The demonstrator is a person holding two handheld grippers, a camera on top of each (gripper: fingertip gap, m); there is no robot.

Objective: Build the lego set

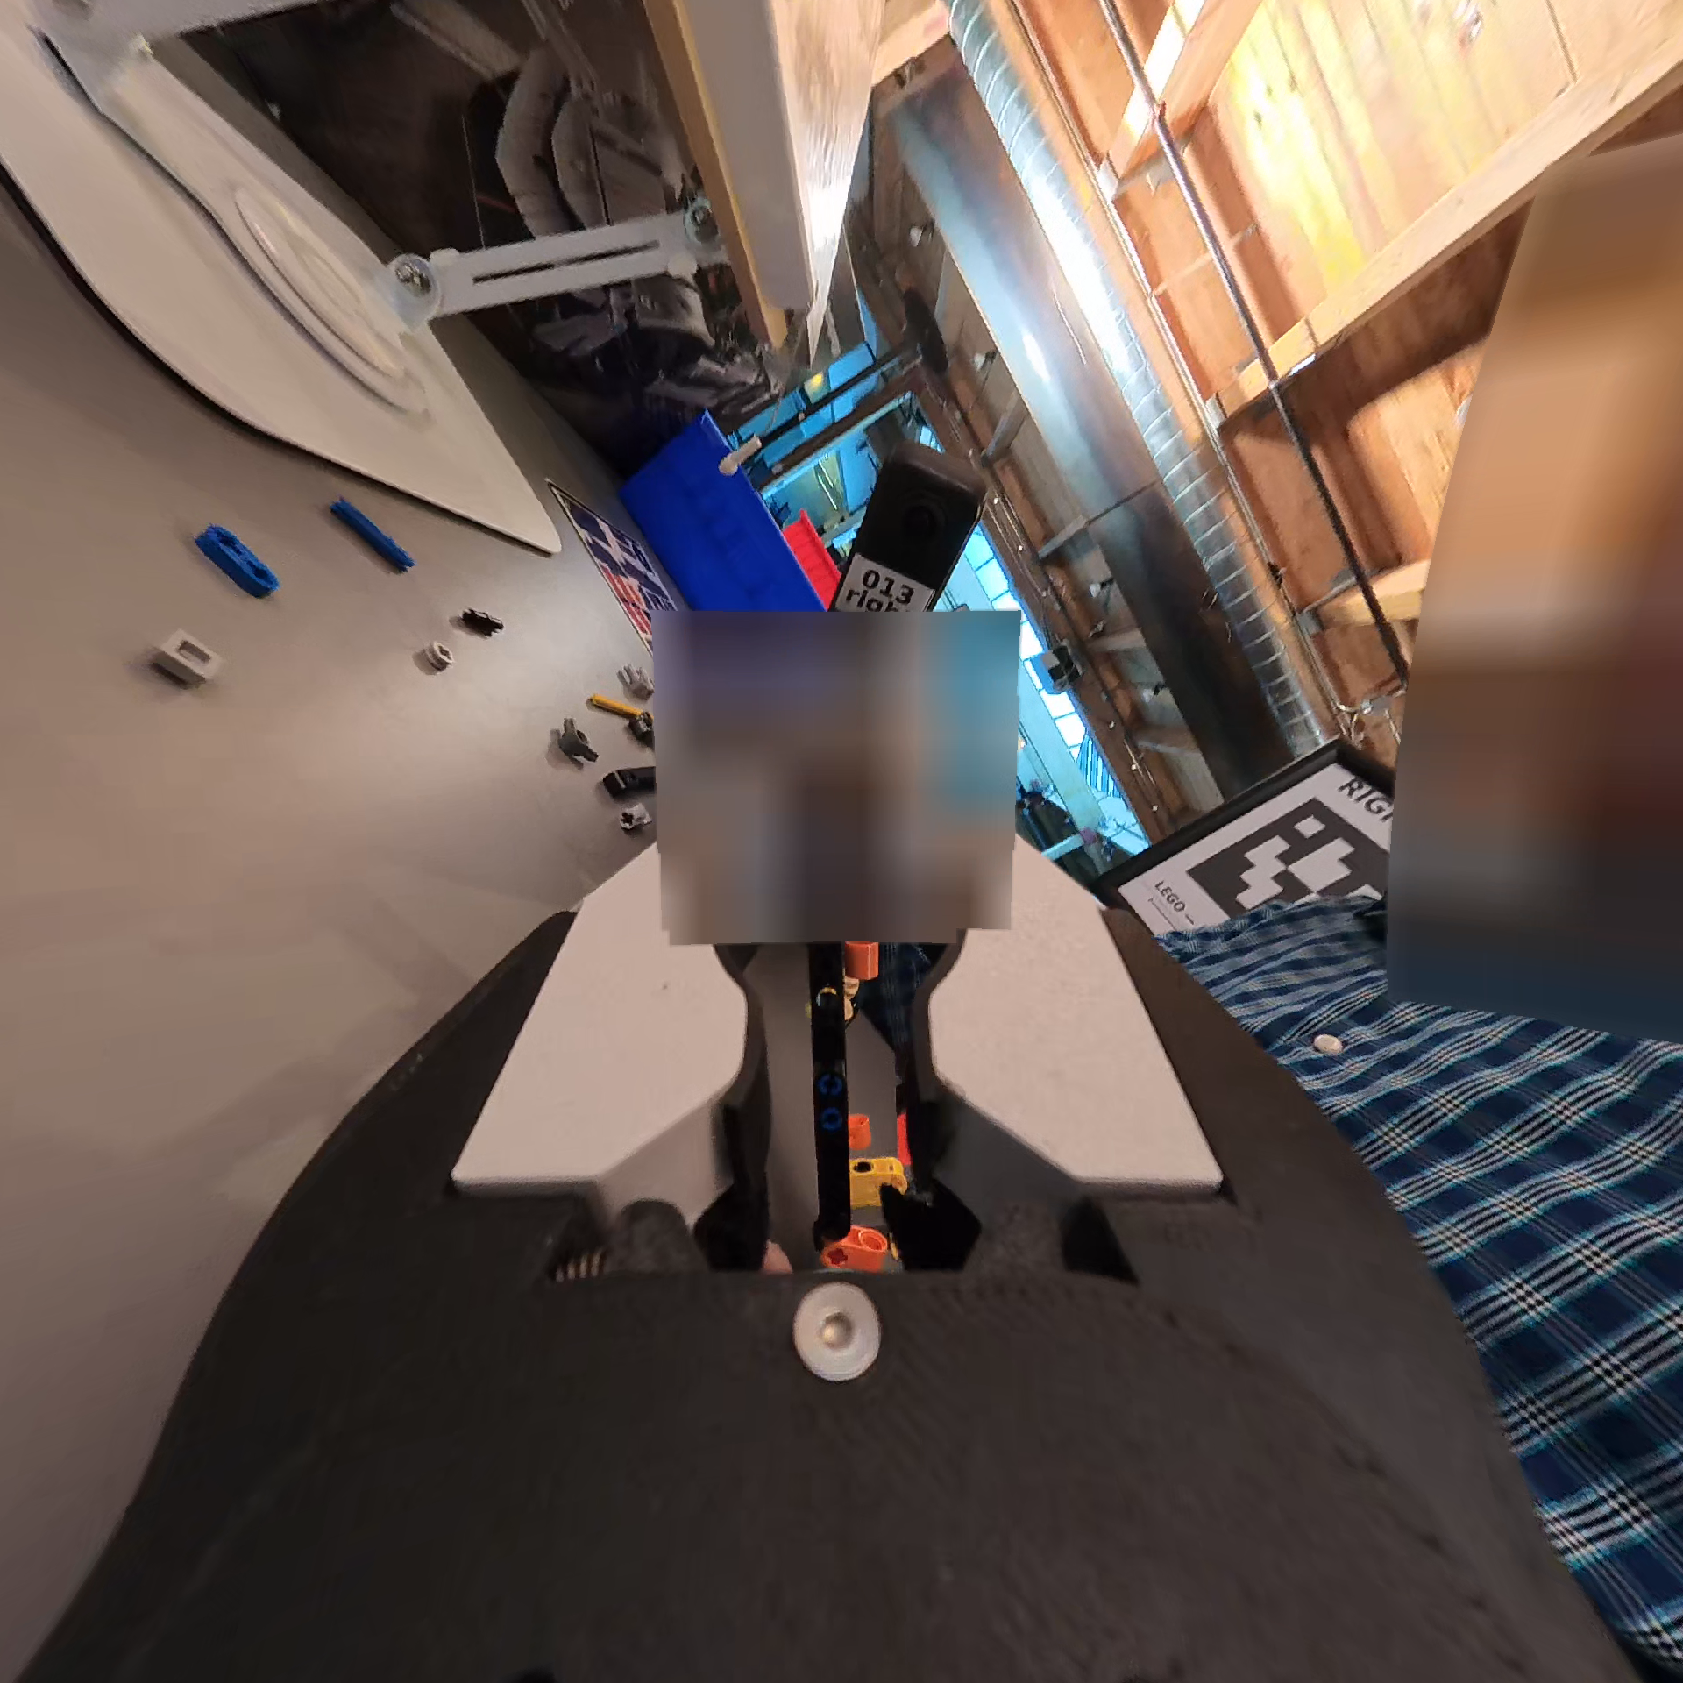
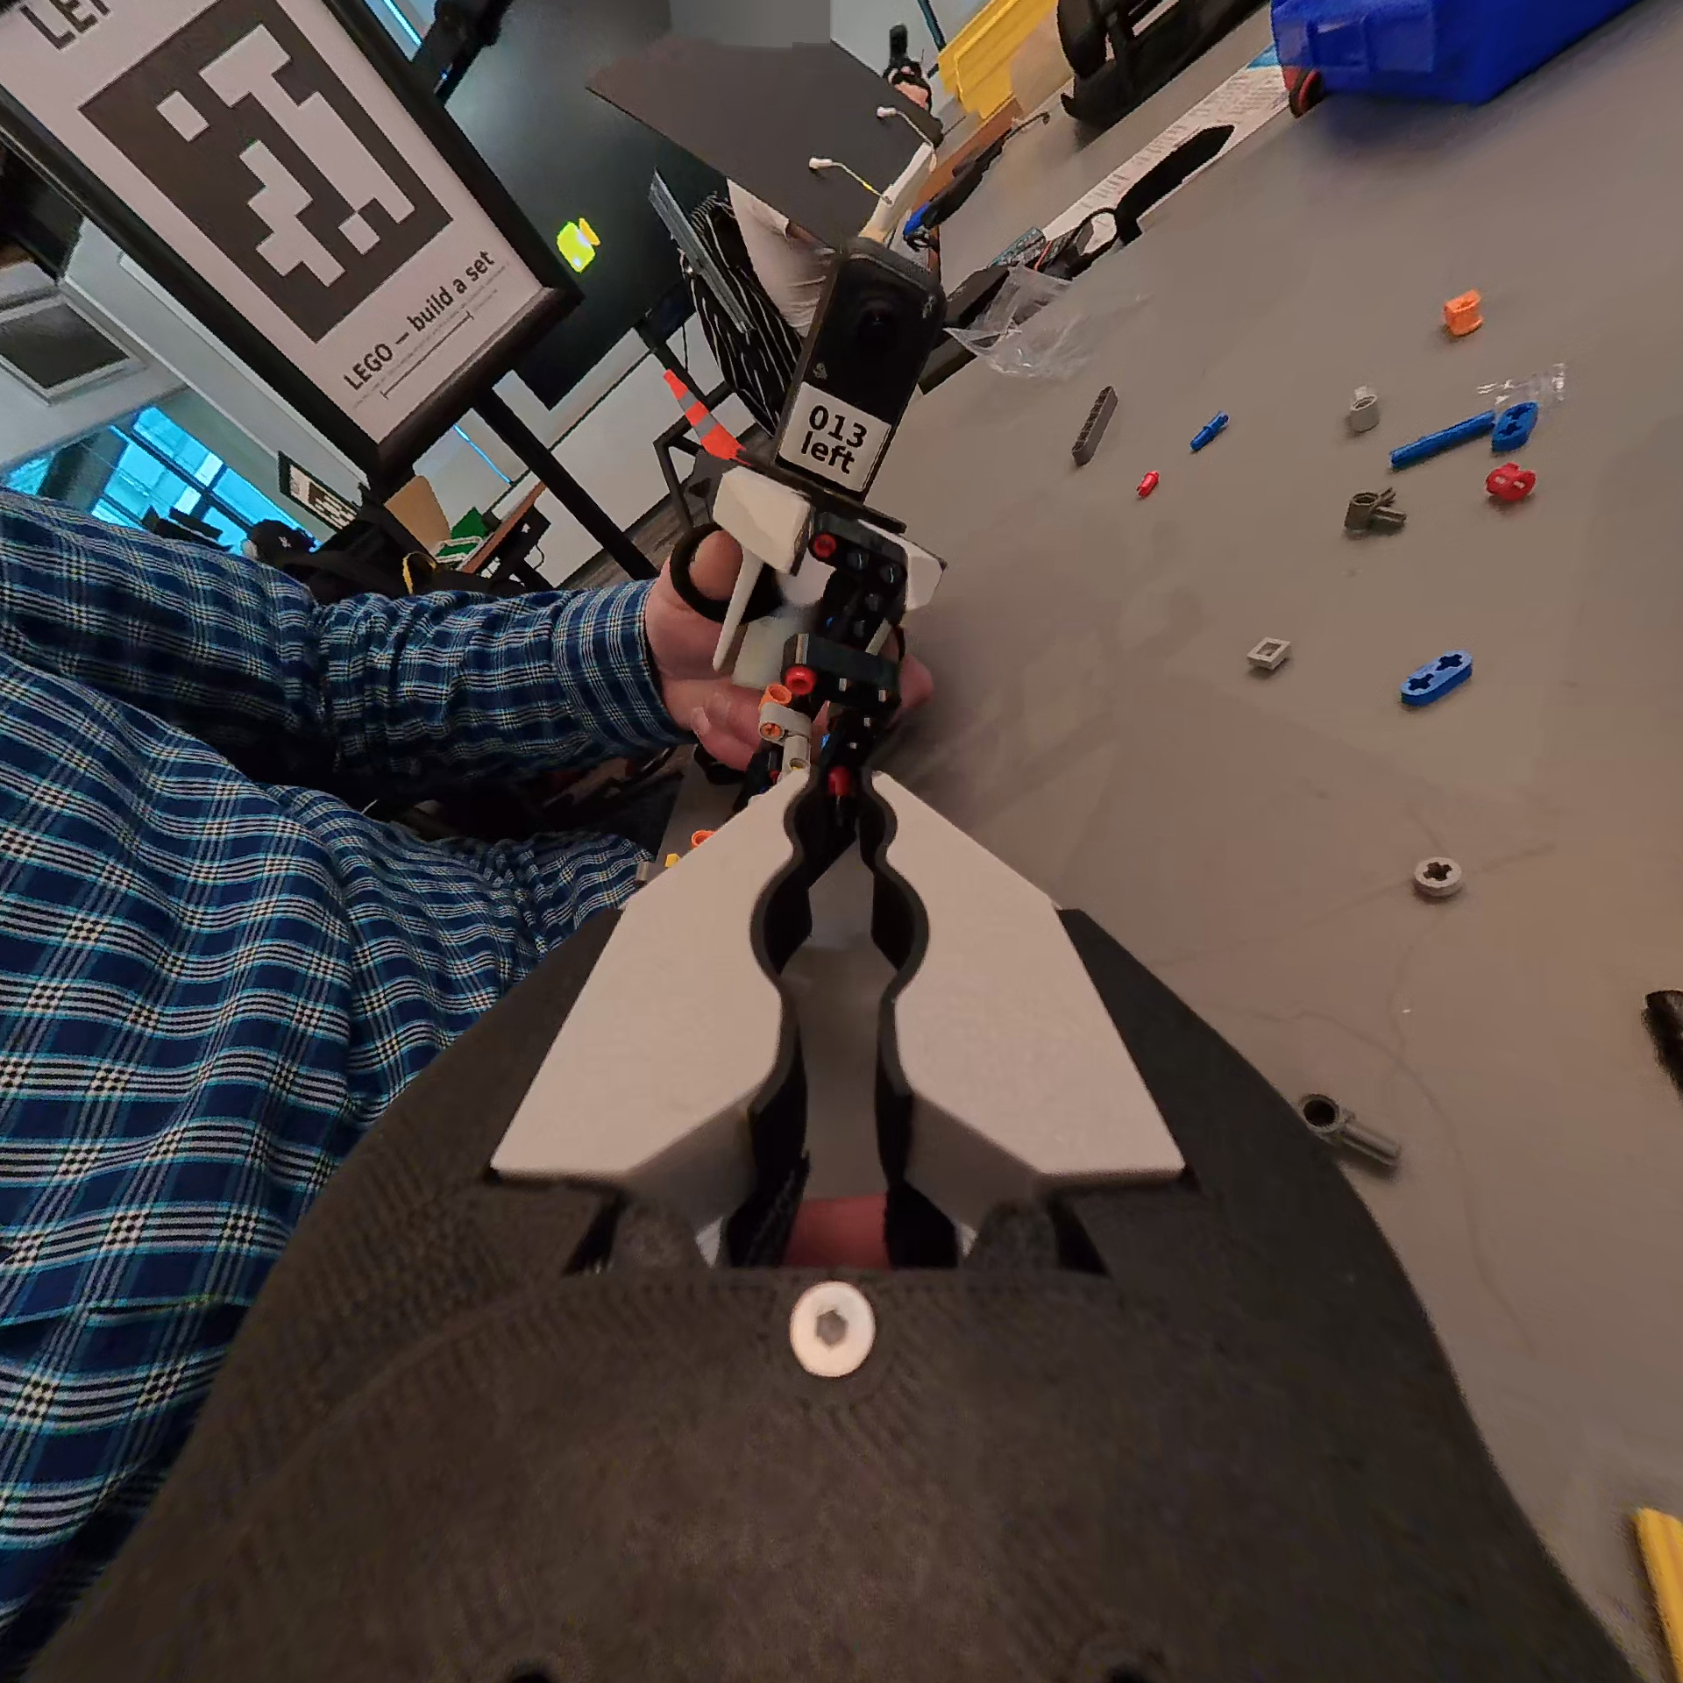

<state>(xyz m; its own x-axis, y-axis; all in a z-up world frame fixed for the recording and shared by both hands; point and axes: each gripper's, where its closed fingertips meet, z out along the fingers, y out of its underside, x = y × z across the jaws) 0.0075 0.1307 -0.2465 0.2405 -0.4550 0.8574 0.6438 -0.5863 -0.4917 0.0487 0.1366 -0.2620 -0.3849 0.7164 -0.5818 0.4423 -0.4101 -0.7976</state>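
A Lego assembly (image 2: 851, 637) of black beams with red, orange and yellow pins hangs in the air between both grippers. My left gripper (image 1: 831, 952) is shut on one black beam (image 1: 829, 1093) of it; a blur patch hides its tips. In the right wrist view the left gripper (image 2: 833, 565) holds the top of the assembly. My right gripper (image 2: 836, 788) is closed on the assembly's lower end, by a red pin (image 2: 836, 780). Loose parts lie on the grey table (image 2: 1184, 729): a blue two-hole beam (image 2: 1436, 678), a blue axle (image 2: 1442, 440), a red piece (image 2: 1510, 481).
More parts lie around: a grey square piece (image 2: 1269, 653), a grey round bush (image 2: 1438, 879), a grey connector (image 2: 1348, 1129), an orange piece (image 2: 1463, 312), a dark beam (image 2: 1093, 425). A plaid sleeve (image 2: 273, 729) fills the left. A blue bin (image 2: 1421, 45) stands far off. Some 5 cm of space lies between my two pairs of fingers. From the left gripper's tips to the red piece (image 2: 1510, 481) is close to 15 cm.
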